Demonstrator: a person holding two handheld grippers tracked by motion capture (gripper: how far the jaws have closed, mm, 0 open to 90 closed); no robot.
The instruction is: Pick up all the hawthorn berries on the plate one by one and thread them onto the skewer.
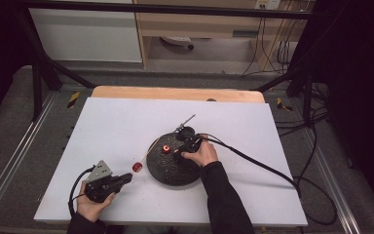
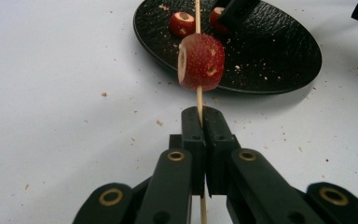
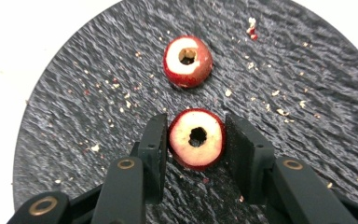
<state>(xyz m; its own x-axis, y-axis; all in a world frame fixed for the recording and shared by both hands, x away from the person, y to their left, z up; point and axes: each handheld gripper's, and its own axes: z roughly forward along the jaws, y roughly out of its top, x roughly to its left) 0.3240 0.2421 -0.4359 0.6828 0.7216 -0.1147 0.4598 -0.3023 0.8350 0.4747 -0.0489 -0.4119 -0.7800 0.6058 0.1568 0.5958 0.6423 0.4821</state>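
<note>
Near left: the left gripper (image 2: 200, 122), jaws closed tight on a thin wooden skewer (image 2: 198, 95) that carries one cored red fruit (image 2: 201, 61) above the white table (image 1: 117, 131). Just right of it: a black textured plate (image 3: 307, 93) strewn with crumbs. On the plate, the right gripper (image 3: 196, 140) has its jaws pressed on a second cored fruit (image 3: 197, 138); a third cored fruit (image 3: 188, 61) lies loose just beyond it.

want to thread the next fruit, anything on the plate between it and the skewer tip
Possibly: the other cored red fruit lies on the black round plate just beyond the cored red fruit gripped by the right hand-held gripper.
</note>
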